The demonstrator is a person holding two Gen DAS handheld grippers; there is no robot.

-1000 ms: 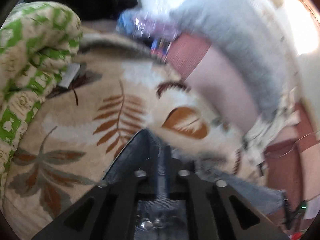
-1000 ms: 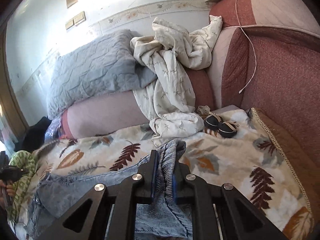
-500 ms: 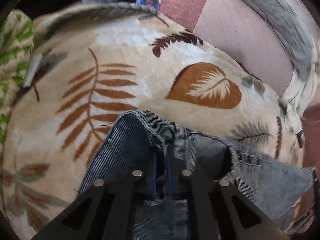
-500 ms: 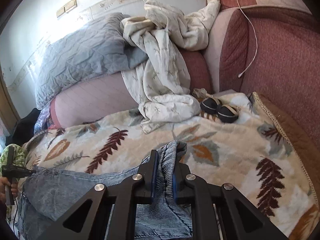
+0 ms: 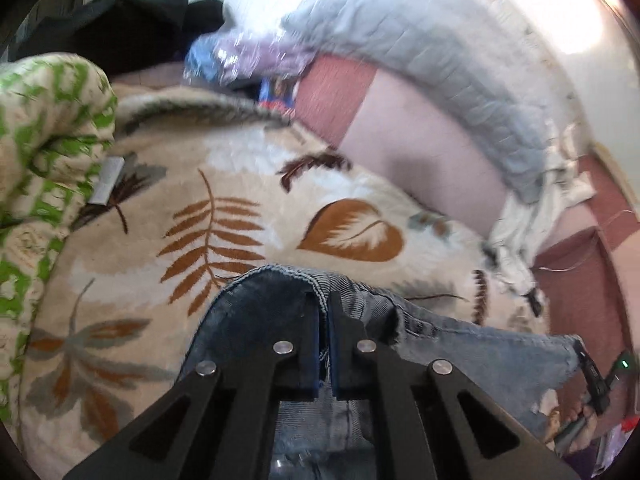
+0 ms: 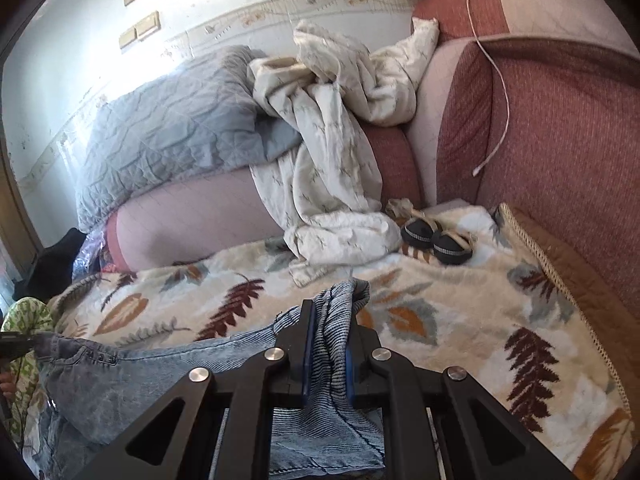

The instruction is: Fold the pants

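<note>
Blue denim pants [image 5: 460, 336] hang stretched between my two grippers above a leaf-patterned blanket [image 5: 224, 216]. My left gripper [image 5: 323, 300] is shut on one edge of the pants at the bottom centre of the left wrist view. My right gripper [image 6: 330, 312] is shut on a bunched edge of the pants [image 6: 152, 376] in the right wrist view. The denim runs left from it toward the left gripper [image 6: 16, 344] at the far left edge. The right gripper also shows in the left wrist view [image 5: 596, 384] at the lower right.
A grey quilt [image 6: 172, 128] and a crumpled white sheet [image 6: 332, 168] lie on the sofa back. Small dark shoes [image 6: 436, 240] sit on the blanket [image 6: 460, 320] near the red armrest [image 6: 560, 152]. A green-patterned cushion [image 5: 44, 152] is at the left. A white cable [image 6: 500, 92] hangs down.
The left gripper has lifted and tilted up with the pants edge, bringing the sofa back and quilt into view. The right gripper has moved little and still holds the denim.
</note>
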